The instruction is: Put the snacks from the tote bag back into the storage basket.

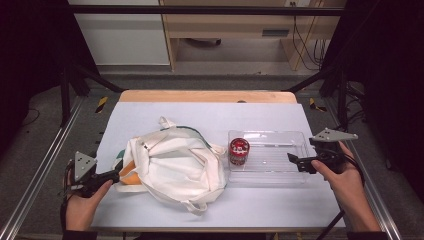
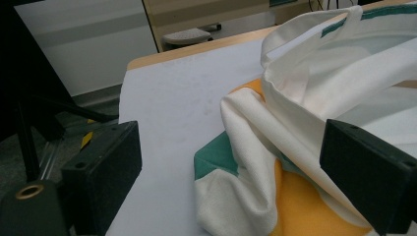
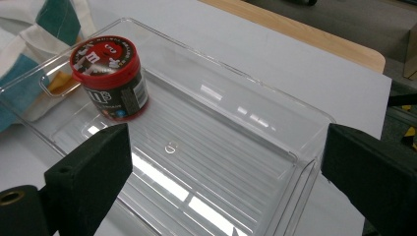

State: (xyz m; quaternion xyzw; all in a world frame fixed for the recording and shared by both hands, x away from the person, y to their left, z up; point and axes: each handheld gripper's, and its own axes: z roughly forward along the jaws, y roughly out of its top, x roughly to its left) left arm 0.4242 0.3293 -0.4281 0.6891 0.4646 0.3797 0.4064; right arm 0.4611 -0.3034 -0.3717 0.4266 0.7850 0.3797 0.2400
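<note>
Left jaws: spread wide, holding nothing; the left gripper (image 2: pixel 231 167) has the bag's crumpled edge lying between and just past them.
Right jaws: spread wide, empty; the right gripper (image 3: pixel 226 172) frames the near rim of the clear tray (image 3: pixel 275 132).
Tote bag (image 2: pixel 314 98): cream cloth with teal and orange patches, slumped, mouth toward the left jaws.
Candy jar (image 3: pixel 110 78): red lid, dark label, upright in the tray's far corner, beyond the right jaws and to their left, close to the bag.
Left gripper view: fold and colour detail of the cloth.
High view: bag and tray side by side on the table (image 1: pixel 260 112), the grippers at the outer ends.
</note>
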